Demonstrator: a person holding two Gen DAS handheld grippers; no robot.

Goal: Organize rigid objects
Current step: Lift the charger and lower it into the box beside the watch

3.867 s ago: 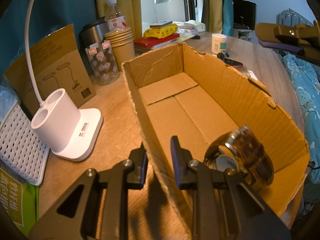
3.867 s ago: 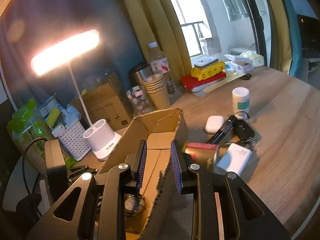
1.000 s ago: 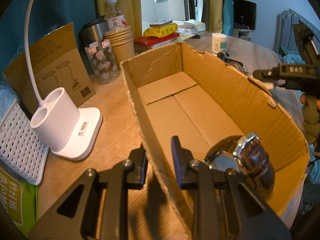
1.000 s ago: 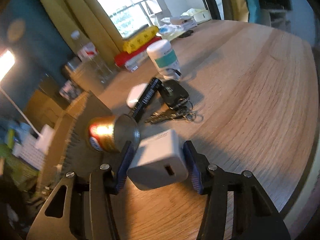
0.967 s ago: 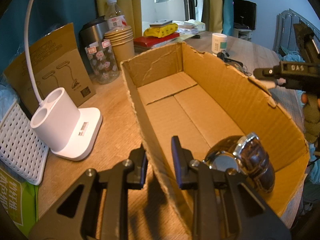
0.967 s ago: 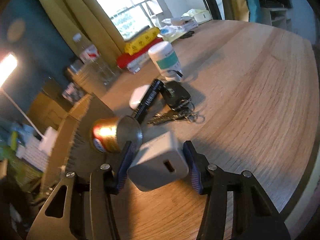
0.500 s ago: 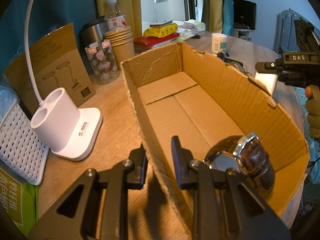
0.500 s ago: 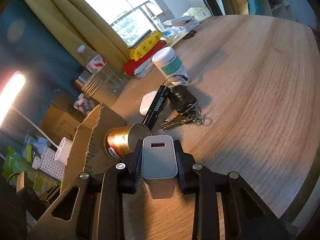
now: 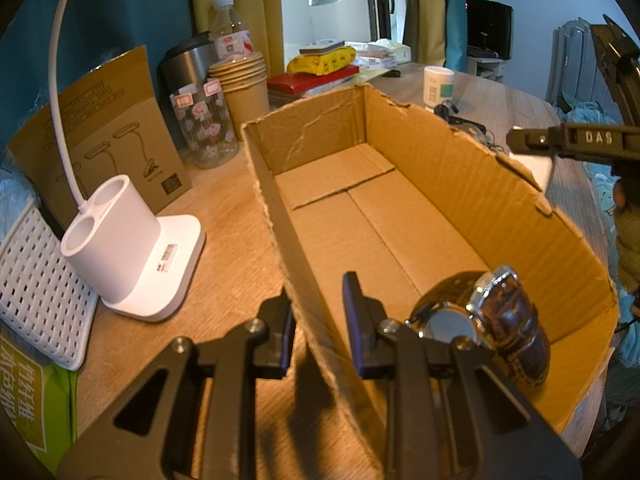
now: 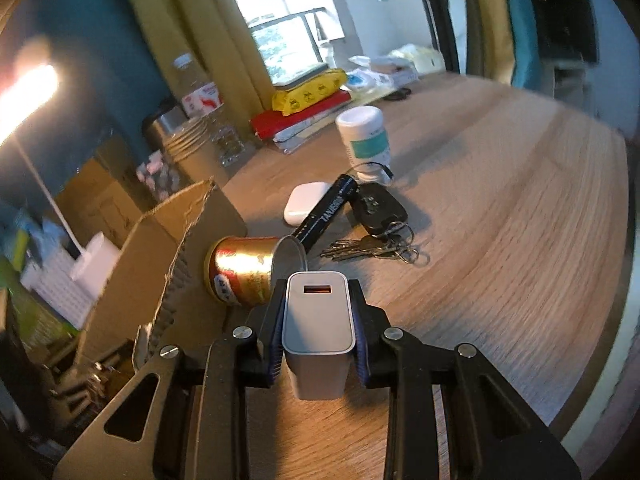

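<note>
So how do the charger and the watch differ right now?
The white charger is clamped in the right gripper, lifted outside the cardboard box; the watch lies loose inside it. The charger is a plain blocky cube; the watch is a rounded loop with a dark brown strap and metal case. Both are small and rigid.

Ahead of the right claw lie one can, one torch, one car key with one bunch of keys, one earbud case and one white pill bottle, while one charger sits between its fingers. One cardboard box stands before the left claw with one watch inside. To its left are one lamp base and one white basket; farther ahead stand one stack of paper cups and one water bottle.
</note>
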